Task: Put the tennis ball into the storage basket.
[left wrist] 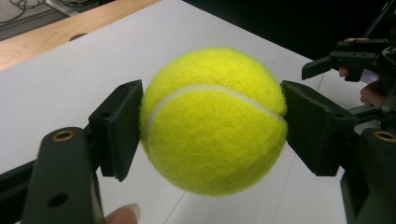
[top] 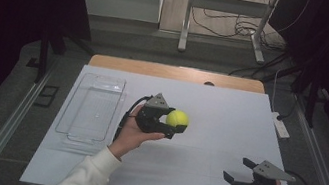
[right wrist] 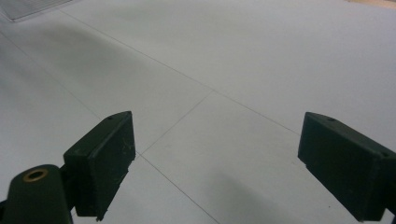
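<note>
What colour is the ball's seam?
White, curving across the yellow-green ball; clearest in the left gripper view, where the left gripper holds it.

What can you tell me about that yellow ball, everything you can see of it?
The tennis ball is bright yellow-green and fuzzy, felt-like, with a curved white seam across it. It looks whole and round. The left hand-held gripper holds it, a black pad pressing on each side. It is lifted above the white table, to the right of a clear plastic tray.
</note>
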Demonstrator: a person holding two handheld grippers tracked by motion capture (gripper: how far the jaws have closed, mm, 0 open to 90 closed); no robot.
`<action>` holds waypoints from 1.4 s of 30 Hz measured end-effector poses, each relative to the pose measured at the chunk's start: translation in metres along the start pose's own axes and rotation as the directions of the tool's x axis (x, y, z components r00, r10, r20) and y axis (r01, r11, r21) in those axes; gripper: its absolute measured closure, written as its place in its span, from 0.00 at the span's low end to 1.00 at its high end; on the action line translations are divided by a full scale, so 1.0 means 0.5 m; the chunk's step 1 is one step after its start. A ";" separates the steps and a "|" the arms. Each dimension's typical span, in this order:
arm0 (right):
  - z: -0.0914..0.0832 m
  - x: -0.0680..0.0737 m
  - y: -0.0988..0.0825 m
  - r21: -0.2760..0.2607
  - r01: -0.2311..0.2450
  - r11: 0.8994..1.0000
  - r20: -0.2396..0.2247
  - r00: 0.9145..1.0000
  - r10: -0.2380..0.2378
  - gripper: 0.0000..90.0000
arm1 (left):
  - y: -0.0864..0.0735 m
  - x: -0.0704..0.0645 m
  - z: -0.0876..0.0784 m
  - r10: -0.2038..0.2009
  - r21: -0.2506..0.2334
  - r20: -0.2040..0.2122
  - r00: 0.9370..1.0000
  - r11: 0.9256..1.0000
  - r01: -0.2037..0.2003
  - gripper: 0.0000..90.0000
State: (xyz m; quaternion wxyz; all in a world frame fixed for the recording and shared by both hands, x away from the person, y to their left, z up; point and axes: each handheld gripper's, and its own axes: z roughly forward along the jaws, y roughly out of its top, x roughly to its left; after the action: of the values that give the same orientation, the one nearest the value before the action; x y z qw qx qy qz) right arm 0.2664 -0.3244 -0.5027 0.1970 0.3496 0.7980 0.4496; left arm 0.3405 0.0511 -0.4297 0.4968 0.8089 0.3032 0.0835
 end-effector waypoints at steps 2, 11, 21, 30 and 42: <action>0.000 0.000 0.000 0.001 0.001 1.000 0.000 1.000 -0.001 0.13 | 0.000 0.003 -0.006 -0.002 -0.005 -0.006 1.000 1.000 0.002 0.30; -0.001 0.000 -0.001 0.004 0.000 1.000 0.005 1.000 0.000 0.13 | 0.003 0.018 -0.027 -0.016 -0.030 -0.025 1.000 0.999 0.016 0.30; 0.002 0.000 -0.001 0.006 0.000 1.000 0.005 1.000 0.000 0.13 | 0.003 0.031 -0.045 -0.027 -0.041 -0.053 0.998 0.999 0.024 0.30; 0.002 -0.001 -0.002 0.008 -0.001 1.000 0.006 1.000 0.001 0.13 | 0.005 0.036 -0.053 -0.034 -0.052 -0.069 0.997 0.998 0.030 0.30; 0.004 -0.002 -0.003 0.012 0.000 1.000 0.007 1.000 0.000 0.13 | 0.005 0.043 -0.061 -0.042 -0.064 -0.084 0.996 0.997 0.037 0.30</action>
State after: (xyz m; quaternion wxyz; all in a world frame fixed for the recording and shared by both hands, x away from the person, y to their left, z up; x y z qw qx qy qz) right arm 0.2679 -0.3242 -0.5050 0.1977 0.3524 0.8000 0.4435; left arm 0.3451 0.0857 -0.4161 0.5101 0.7824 0.3374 0.1177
